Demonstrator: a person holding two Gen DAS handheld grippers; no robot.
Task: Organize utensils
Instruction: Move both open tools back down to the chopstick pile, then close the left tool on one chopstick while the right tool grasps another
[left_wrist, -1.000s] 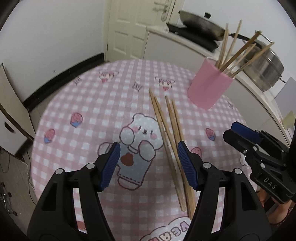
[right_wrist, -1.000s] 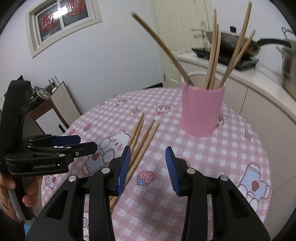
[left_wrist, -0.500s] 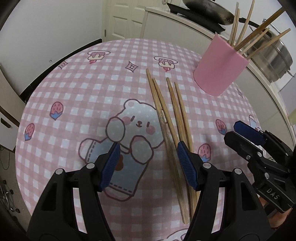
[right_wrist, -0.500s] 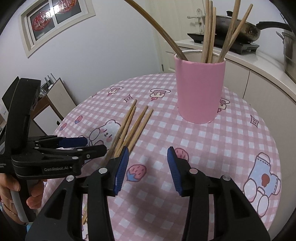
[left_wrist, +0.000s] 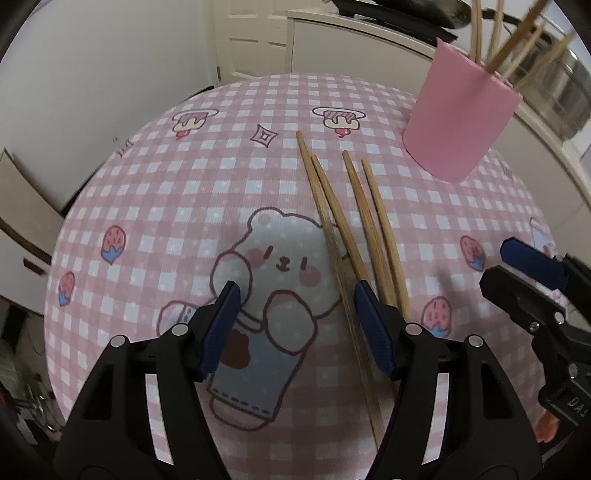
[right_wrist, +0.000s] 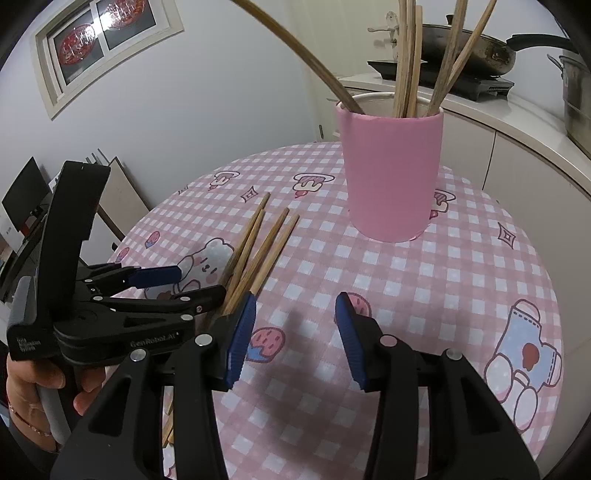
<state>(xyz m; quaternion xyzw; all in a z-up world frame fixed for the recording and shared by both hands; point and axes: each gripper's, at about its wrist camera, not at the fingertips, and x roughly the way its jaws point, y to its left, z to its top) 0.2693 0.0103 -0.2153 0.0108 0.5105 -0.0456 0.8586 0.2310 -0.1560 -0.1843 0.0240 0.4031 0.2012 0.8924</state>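
Several wooden chopsticks (left_wrist: 354, 221) lie side by side on the round pink checked table (left_wrist: 147, 192), seen also in the right wrist view (right_wrist: 258, 254). A pink cup (left_wrist: 458, 122) holding several more chopsticks stands at the back right; it fills the upper middle of the right wrist view (right_wrist: 391, 173). My left gripper (left_wrist: 295, 310) is open and empty, low over the table, its right finger beside the chopsticks' near ends. My right gripper (right_wrist: 293, 328) is open and empty, just right of the chopsticks; it shows in the left wrist view (left_wrist: 517, 266).
A white counter (right_wrist: 517, 122) behind the table carries a hob with a dark pan (right_wrist: 472, 44) and a steel pot (right_wrist: 576, 92). A white door (left_wrist: 255, 40) and a wall stand beyond the table's far edge. Furniture stands at left (left_wrist: 22, 221).
Both grippers have moved forward and down toward the table. The chopsticks and the cup look larger and closer. Nothing was picked up.
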